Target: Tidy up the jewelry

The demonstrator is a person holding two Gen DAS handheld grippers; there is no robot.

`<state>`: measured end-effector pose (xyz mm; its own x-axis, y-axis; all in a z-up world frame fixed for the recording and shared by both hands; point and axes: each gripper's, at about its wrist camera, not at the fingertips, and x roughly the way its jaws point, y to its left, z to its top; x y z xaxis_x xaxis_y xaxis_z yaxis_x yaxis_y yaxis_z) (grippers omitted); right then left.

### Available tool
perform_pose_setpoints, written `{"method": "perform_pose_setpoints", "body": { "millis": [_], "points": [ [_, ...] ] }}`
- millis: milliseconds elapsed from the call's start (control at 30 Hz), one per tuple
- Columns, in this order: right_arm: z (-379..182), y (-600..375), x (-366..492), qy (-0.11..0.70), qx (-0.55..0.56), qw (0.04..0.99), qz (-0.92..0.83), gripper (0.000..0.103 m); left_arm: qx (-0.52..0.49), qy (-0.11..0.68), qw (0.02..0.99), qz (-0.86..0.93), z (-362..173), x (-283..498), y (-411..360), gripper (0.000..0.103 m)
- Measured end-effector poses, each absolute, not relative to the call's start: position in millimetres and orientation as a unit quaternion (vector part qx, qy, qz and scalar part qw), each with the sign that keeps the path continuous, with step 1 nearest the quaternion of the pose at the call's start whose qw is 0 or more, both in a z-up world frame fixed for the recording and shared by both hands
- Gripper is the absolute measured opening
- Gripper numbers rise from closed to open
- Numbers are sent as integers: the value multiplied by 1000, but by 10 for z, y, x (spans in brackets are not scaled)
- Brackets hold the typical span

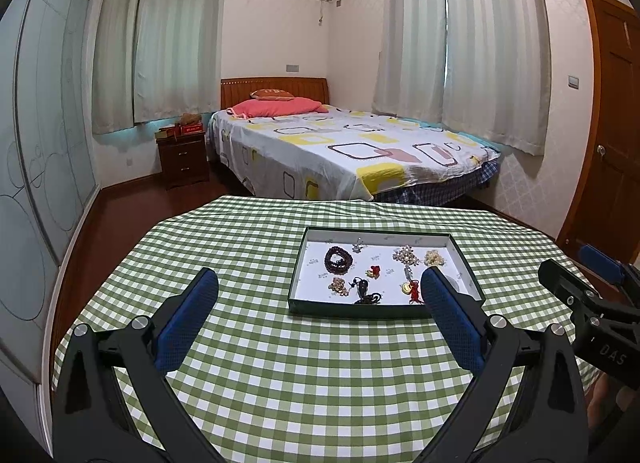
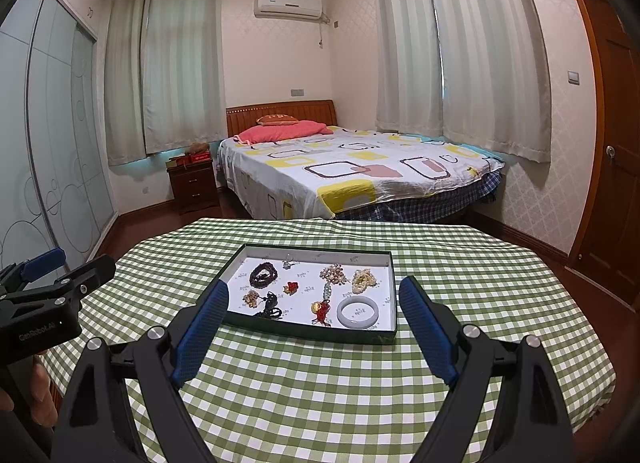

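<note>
Green-and-white checked cloth [image 2: 320, 403] covered a table, and on it sat a shallow dark-rimmed tray [image 2: 312, 333] with a white floor, holding all the jewelry in view. Reading the tray from left to right: a coil of dark brown beads [image 2: 262, 274], a small pale bead cluster [image 2: 250, 298] beside a black cord [image 2: 271, 307], a little silver charm [image 2: 289, 262] near the far wall, a small red ornament [image 2: 292, 287], a pearly brooch-like cluster [image 2: 335, 274], a gold pendant with red tassel [image 2: 321, 309], a cream bead bundle [image 2: 363, 278], and a pale jade bangle [image 2: 357, 313] at the near right. The left gripper [image 1: 320, 323] and the right gripper [image 2: 314, 329] both hovered short of the tray's near rim, jaws spread wide, gripping nothing. Every piece lay inside the tray, well spaced; that would fit either sorting finished or pieces waiting to be taken out and arranged, so the step in hand could not be settled. Any pick would call for a careful, low pinch, as the chains and cords looked limp and prone to snag. Beyond the table, from left to right: frosted wardrobe doors [image 2: 60, 143], a dark bedside cabinet [image 2: 194, 185], a bed [image 2: 360, 175] with a patterned sheet, pale curtains [image 2: 480, 63], and a brown wooden door [image 2: 608, 123].
</note>
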<state>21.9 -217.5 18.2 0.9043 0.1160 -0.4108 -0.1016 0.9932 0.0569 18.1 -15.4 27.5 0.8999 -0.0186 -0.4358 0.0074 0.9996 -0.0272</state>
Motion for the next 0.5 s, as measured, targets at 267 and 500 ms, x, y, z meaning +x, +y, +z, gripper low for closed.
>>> {"method": "perform_pose_setpoints", "body": {
  "millis": [267,500],
  "points": [
    [160,-2183,217,215,17,975,55,84,-10,231,973,-8,244,196,-171,99],
    [135,-2190,204,218,19,974,54,84,-7,230,973,-6,227,191,-168,98]
  ]
}}
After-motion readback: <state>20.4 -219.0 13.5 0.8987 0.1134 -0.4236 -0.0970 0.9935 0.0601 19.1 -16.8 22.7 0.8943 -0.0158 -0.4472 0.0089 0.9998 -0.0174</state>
